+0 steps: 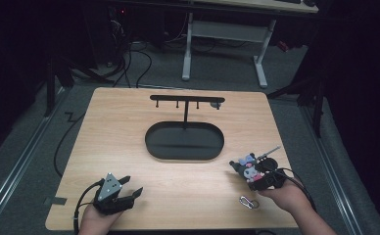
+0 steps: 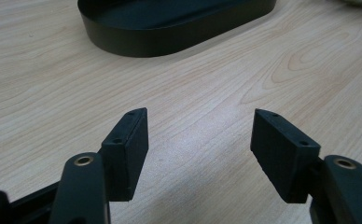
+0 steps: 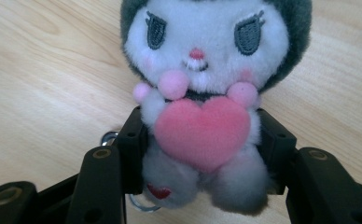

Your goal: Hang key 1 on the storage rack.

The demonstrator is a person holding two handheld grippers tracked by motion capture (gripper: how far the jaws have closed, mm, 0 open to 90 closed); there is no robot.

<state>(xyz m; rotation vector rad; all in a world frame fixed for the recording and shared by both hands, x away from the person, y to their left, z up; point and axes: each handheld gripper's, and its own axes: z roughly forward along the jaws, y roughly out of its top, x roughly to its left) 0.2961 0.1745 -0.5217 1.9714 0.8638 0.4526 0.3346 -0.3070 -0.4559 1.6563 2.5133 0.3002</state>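
Here, the left gripper (image 1: pixel 127 189) rests low on the tabletop (image 1: pixel 129 147), its jaws spread apart with bare wood between them; ahead of the jaws lies the black oval tray (image 2: pixel 170 32). The right gripper (image 3: pixel 202 154) has its jaws clamped on the plush toy (image 3: pixel 202 93), one pad against each flank of its grey body, below the pink heart (image 3: pixel 202 130). A metal ring (image 3: pixel 108 138) shows just outside one jaw. A silver clasp (image 1: pixel 247 201) lies beside the right hand (image 1: pixel 288 196).
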